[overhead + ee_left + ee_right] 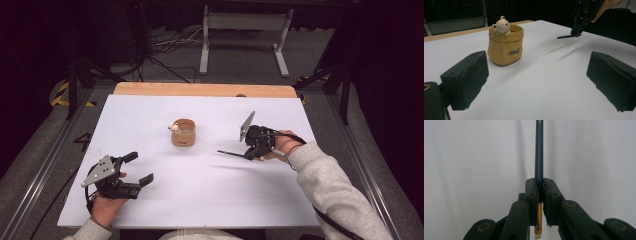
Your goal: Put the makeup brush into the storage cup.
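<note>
From above, you work at a white table [200, 200] with a gripper in each hand. Your right gripper [248, 154] sits at the table's right side, jaws pressed onto a dark pencil [231, 152] that sticks out level toward the middle of the table, just above the surface. Your left gripper [141, 169] rests at the near left corner, jaws spread with nothing between them. A small tan pot [183, 133] with a bear figure [174, 128] on its rim stands near the table's middle, well apart from both grippers.

In the left gripper view, your left gripper's [536, 75] black jaws stand wide apart over bare white table [536, 100]. The tan pot [505, 47] stands upright beyond the left jaw, the bear figure [501, 25] peeking over its rim and dark lettering on its side. Farther off at upper right, your right gripper [577, 32] pinches the pencil [565, 36], which hangs a little above the table.

In the right gripper view, your right gripper [540, 187] clamps the pencil [539, 150] between its pads. The dark shaft runs straight ahead past the fingertips over the white table [474, 157]; its gold band and pale eraser end show behind the pads, near the bottom edge.
</note>
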